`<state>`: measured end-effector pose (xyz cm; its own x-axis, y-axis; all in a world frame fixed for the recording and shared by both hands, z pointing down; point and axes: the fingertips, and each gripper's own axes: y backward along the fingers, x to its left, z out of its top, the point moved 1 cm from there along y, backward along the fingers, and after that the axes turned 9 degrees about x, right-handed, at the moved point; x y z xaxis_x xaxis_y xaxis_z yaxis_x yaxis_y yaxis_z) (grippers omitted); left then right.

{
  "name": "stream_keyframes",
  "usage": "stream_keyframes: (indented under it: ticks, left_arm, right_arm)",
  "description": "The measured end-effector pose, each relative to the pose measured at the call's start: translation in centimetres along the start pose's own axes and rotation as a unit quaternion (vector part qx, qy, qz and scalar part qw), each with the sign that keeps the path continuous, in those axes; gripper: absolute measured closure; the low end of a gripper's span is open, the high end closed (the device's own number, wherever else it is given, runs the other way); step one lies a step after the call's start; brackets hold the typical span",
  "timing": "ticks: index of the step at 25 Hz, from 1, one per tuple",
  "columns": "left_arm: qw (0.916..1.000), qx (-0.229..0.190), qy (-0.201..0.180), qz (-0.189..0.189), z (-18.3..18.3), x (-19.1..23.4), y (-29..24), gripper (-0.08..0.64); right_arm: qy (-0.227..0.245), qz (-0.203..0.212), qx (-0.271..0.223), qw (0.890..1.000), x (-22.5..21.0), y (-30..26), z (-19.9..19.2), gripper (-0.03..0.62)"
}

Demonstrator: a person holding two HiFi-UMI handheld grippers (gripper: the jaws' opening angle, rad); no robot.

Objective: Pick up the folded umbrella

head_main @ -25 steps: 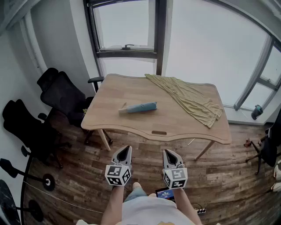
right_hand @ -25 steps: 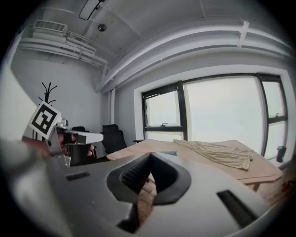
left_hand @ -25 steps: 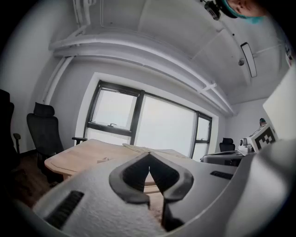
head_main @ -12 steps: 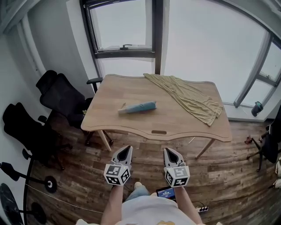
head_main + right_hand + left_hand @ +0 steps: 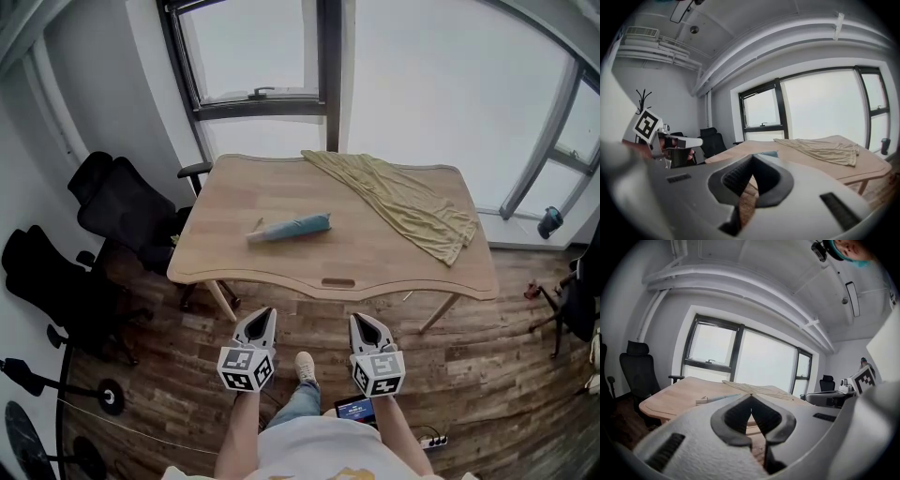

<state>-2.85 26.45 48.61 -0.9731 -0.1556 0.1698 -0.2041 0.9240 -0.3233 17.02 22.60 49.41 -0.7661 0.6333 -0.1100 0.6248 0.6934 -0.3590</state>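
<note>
One folded umbrella (image 5: 291,228), a slim teal-blue roll of fabric, lies flat on the left half of the light wooden table (image 5: 375,267), untouched. The approach is the step in hand: the left gripper (image 5: 264,315) and the right gripper (image 5: 363,321) hover over the plank floor, short of the table's near edge and well apart from the umbrella. Both claws are closed, tips meeting, with nothing between them. The next move likely calls for one claw to open, reach over the edge and close across the roll's narrow width. It looks soft, wrapped tight, with a paler end pointing left. A rumpled yellowish cloth (image 5: 408,204) drapes across the table's right side, clear of it.
</note>
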Motion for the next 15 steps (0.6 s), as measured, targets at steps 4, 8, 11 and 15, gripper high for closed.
stream_keyframes:
  ticks: [4, 8, 11, 15]
  left_arm:
    - [0.9997, 0.020, 0.004, 0.010, 0.0, 2.2, -4.1, 0.540]
    - [0.9996, 0.022, 0.017, 0.008, 1.0, 5.3, -9.4, 0.540]
    - [0.9994, 0.027, 0.019, 0.002, 2.7, 7.8, -13.5, 0.540]
    - [0.9994, 0.031, 0.015, -0.011, 5.6, 11.3, -18.8, 0.540]
  right_arm:
    - [0.011, 0.000, 0.014, 1.000, -1.6, -4.0, 0.6, 0.583]
    - [0.021, 0.000, 0.030, 0.999, -3.6, -9.7, 2.2, 0.583]
    - [0.023, -0.003, 0.040, 0.999, -4.9, -14.2, 4.1, 0.583]
    - [0.024, -0.007, 0.046, 0.999, -6.5, -20.5, 6.9, 0.583]
